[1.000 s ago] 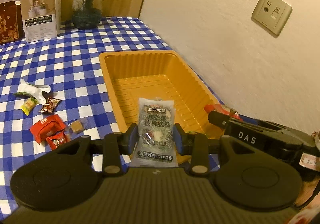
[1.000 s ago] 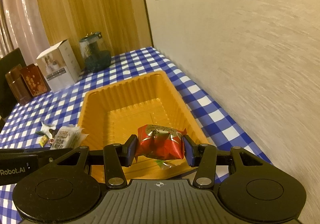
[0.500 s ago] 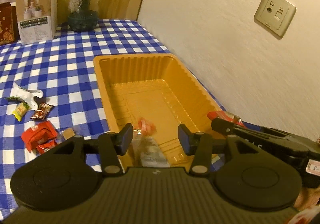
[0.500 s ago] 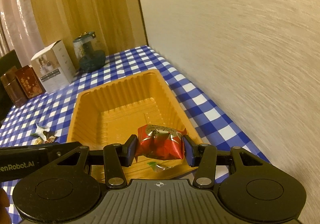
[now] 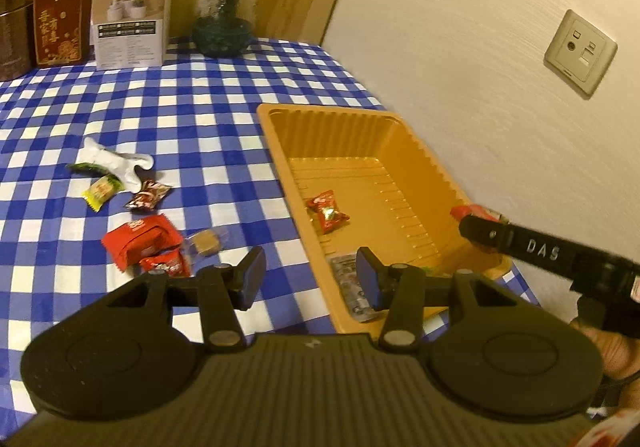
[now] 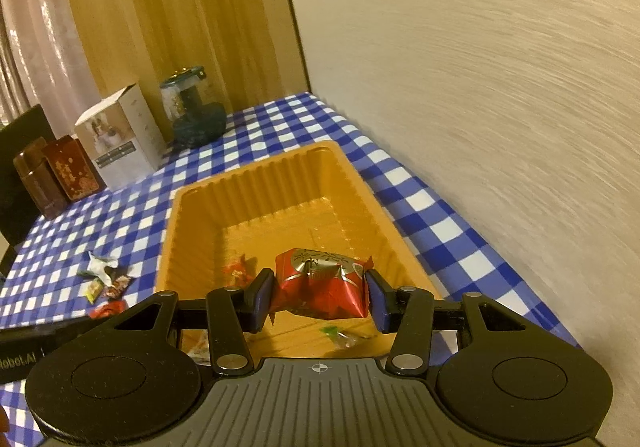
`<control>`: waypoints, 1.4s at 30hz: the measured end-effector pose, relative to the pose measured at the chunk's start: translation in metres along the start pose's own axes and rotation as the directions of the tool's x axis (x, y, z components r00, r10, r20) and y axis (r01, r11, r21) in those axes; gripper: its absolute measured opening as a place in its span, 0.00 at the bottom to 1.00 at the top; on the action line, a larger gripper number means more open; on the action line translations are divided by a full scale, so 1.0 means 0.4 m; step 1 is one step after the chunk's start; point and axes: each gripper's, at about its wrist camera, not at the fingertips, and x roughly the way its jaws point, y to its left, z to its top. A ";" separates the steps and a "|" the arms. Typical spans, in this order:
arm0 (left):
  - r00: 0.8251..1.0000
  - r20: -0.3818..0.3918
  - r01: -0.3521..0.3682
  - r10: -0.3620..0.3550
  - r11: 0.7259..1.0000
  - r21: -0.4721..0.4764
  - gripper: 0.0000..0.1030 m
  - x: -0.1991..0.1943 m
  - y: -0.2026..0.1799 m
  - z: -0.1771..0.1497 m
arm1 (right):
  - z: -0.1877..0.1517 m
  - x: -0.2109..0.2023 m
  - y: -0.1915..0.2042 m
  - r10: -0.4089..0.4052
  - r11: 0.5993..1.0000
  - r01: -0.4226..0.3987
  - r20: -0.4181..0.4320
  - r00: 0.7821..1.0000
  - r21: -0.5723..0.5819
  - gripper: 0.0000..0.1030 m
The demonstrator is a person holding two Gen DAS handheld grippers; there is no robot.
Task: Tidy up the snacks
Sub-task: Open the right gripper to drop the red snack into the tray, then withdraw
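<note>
An orange tray [image 5: 360,127] [image 6: 256,175] sits on the checked cloth by the wall. In it lie a red candy [image 5: 326,211], a grey nut packet [image 5: 352,287] at the near end, and a green-wrapped candy [image 6: 340,335]. My left gripper [image 5: 310,277] stands open over the tray's near left rim with nothing between its fingers. My right gripper [image 6: 318,295] is shut on a red foil packet [image 6: 320,283] above the tray's near end. It also shows at the right of the left wrist view [image 5: 472,225].
Loose snacks lie left of the tray: a red packet [image 5: 140,237], a brown candy [image 5: 206,241], a dark red candy [image 5: 148,195], a yellow-green candy [image 5: 102,191] and a white wrapper [image 5: 116,161]. A white box [image 5: 130,15], a glass jar [image 5: 224,19] and red-brown boxes [image 5: 58,23] stand at the back.
My left gripper opened and let go of the grey nut packet, which now lies in the tray. It then shifted left. The right gripper held still with its red packet.
</note>
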 end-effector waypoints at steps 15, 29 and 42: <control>1.000 0.000 -0.020 0.020 1.000 -0.020 0.49 -0.026 0.038 -0.019 | -0.003 -0.018 -0.015 0.057 0.994 -0.058 0.009 0.998 0.095 0.83; 0.998 0.016 -0.062 0.062 0.997 -0.039 0.58 -0.126 0.089 -0.053 | -0.058 -0.132 0.016 0.039 0.993 -0.038 -0.008 0.999 0.116 0.83; 0.990 0.042 -0.128 0.132 0.989 -0.078 0.63 -0.254 0.176 -0.087 | -0.101 -0.212 0.132 0.101 0.993 -0.100 -0.018 0.995 0.066 0.83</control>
